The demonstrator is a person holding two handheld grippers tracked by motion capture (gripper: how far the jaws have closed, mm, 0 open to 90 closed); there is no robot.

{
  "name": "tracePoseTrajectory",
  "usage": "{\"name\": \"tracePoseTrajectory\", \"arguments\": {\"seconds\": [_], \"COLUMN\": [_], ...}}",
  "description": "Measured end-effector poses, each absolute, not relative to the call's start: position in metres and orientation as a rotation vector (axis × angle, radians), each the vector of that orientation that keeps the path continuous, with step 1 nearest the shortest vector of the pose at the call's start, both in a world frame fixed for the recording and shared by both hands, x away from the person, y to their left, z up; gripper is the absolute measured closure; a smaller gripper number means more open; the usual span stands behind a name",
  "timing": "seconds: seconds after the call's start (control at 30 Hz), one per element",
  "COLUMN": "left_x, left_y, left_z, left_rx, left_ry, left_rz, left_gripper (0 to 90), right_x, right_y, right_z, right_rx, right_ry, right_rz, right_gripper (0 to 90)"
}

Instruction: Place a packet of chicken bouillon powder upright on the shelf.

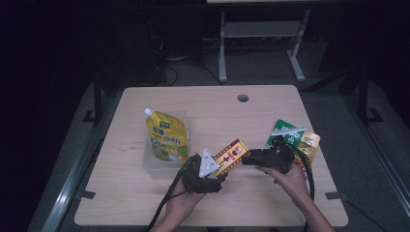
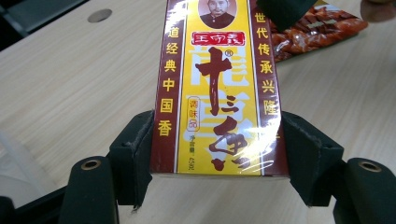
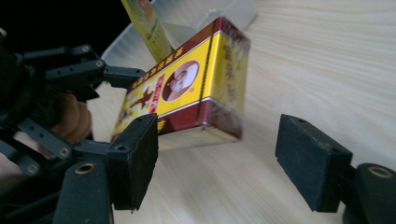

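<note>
A yellow and dark red seasoning box [image 1: 232, 155] with Chinese writing hangs above the table's middle front. My left gripper [image 1: 212, 178] is shut on its near end; in the left gripper view both pads [image 2: 135, 154] press the sides of the box [image 2: 217, 93]. My right gripper [image 1: 250, 158] stands open at the box's far end. In the right gripper view the box [image 3: 187, 93] lies just beyond the two spread pads [image 3: 135, 158], not touched by them, with the left gripper's [image 3: 100, 74] linkage behind it.
A yellow spouted pouch [image 1: 167, 135] lies in a clear tray [image 1: 152, 164] at the left. A green packet [image 1: 285, 130] and an orange snack packet [image 1: 309, 145] lie at the right. The wooden table [image 1: 145, 193] has a cable hole [image 1: 242, 98] at the back.
</note>
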State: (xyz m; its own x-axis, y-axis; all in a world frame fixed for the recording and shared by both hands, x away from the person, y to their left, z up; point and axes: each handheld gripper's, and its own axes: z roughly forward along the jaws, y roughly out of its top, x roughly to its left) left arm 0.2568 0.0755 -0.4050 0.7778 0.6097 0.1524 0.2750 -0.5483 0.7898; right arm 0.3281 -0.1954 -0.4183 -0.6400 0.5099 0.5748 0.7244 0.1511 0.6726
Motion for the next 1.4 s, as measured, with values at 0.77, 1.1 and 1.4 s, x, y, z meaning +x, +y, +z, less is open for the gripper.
{"name": "tracePoseTrajectory", "arguments": {"seconds": [0.77,1.1,1.4], "left_x": [0.259,0.259,0.258], "left_y": [0.068,0.067,0.066], "left_z": [-0.412,-0.420,-0.425], "left_rx": [2.121,2.146,2.151], "left_ry": [0.742,0.754,0.739], "left_rz": [0.556,0.521,0.471], "left_gripper": [31.8,30.9,28.0], "right_x": [0.332,0.328,0.323], "right_y": [-0.179,-0.176,-0.167], "right_z": [-0.417,-0.412,-0.399], "right_rx": [-1.308,-1.298,-1.235], "right_ry": [-2.022,-2.035,-2.126], "right_rz": [-1.508,-1.566,-1.557], "right_gripper": [46.3,58.6,66.7]}}
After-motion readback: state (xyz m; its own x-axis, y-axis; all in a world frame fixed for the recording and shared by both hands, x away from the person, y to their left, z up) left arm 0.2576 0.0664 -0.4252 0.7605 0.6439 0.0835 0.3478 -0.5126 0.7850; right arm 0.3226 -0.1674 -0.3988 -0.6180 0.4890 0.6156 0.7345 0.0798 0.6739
